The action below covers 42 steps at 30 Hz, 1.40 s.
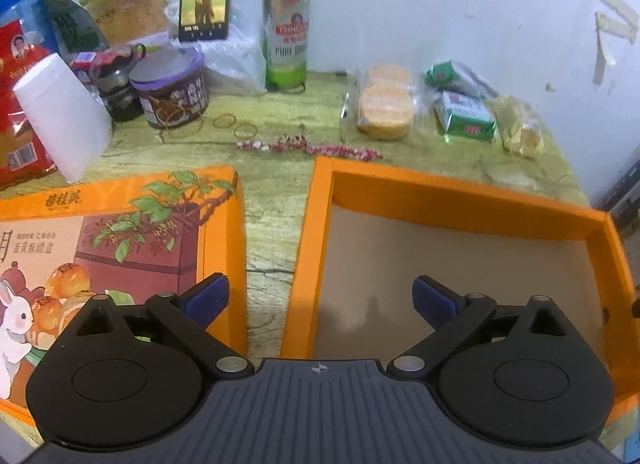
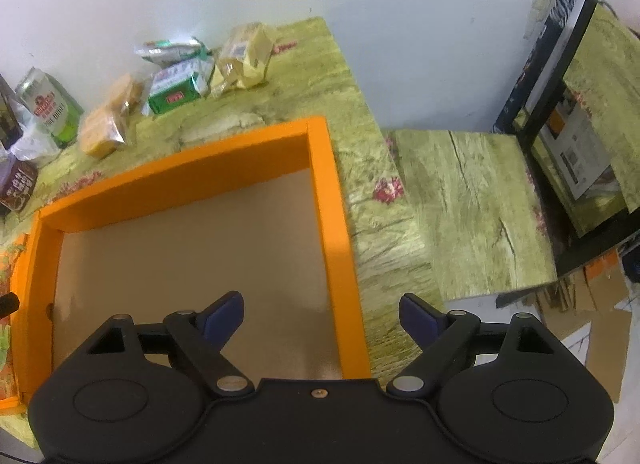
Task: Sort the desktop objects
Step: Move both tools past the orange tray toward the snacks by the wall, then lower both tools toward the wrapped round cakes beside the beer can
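Green cloth-covered table [image 1: 272, 200] against a white wall. Left gripper [image 1: 320, 300] spread wide, empty, over the orange box's [image 1: 460, 204] near-left corner; right gripper [image 2: 322, 316] likewise agape, straddling its right wall. The lid [image 1: 120, 224] lies alongside; packaged snacks [image 1: 386, 108] wait by the wall, presumably bound for the box.

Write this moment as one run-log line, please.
left gripper: open, empty | right gripper: open, empty | orange box: empty | lid: beside box | snacks: unsorted

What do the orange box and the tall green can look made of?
Orange box: likely rigid cardboard, matte orange walls with a plain brown floor and thick, square-cut edges. Tall green can: probably aluminium, with a glossy printed body and a bare silvery top rim.
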Available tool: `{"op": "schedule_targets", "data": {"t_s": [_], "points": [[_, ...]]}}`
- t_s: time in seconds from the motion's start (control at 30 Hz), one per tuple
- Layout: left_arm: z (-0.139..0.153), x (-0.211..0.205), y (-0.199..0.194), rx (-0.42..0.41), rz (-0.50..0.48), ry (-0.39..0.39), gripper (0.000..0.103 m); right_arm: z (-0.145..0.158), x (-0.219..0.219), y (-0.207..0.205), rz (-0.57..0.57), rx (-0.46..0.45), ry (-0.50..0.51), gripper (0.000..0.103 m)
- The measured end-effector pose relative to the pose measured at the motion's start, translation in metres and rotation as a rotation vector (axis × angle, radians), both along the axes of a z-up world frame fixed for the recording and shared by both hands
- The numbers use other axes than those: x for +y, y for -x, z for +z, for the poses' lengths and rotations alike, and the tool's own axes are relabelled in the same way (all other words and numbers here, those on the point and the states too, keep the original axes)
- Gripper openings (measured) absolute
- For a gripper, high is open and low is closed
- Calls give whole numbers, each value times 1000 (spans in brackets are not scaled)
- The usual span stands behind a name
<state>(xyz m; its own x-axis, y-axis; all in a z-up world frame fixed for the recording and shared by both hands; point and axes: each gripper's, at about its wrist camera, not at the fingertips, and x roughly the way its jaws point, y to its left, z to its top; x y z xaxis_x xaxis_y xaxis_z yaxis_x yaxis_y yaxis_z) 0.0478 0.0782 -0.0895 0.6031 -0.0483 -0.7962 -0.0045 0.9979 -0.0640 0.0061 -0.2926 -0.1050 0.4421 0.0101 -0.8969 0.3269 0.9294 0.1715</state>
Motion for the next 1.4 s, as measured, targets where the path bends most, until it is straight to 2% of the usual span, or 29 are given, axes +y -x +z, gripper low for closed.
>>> {"op": "schedule_targets", "data": {"t_s": [0.2,0.33,0.5,0.63,0.83,1.03,1.2,1.3,1.4], "points": [[30,-3,11,-82,-2,22,102,31,-7,6,15,-94,21,85],[53,-9,15,-138,-2,49,103,56,-11,4,38,-167,36,93],[85,-22,14,-194,-3,55,103,87,-13,-6,106,-267,33,93],[115,-33,5,-219,-2,21,103,112,-14,-21,183,-345,12,93],[164,-39,-17,-243,45,-81,103,144,-18,-59,290,-451,-75,94],[206,-27,-42,-312,78,-79,103,181,-6,-99,372,-542,-139,94],[205,-23,-74,-334,67,-77,103,213,13,-123,412,-612,-190,94],[186,-18,-100,-319,36,-46,103,224,29,-136,416,-628,-195,94],[160,-13,-127,-284,10,-30,103,222,43,-153,406,-599,-212,94]]}}
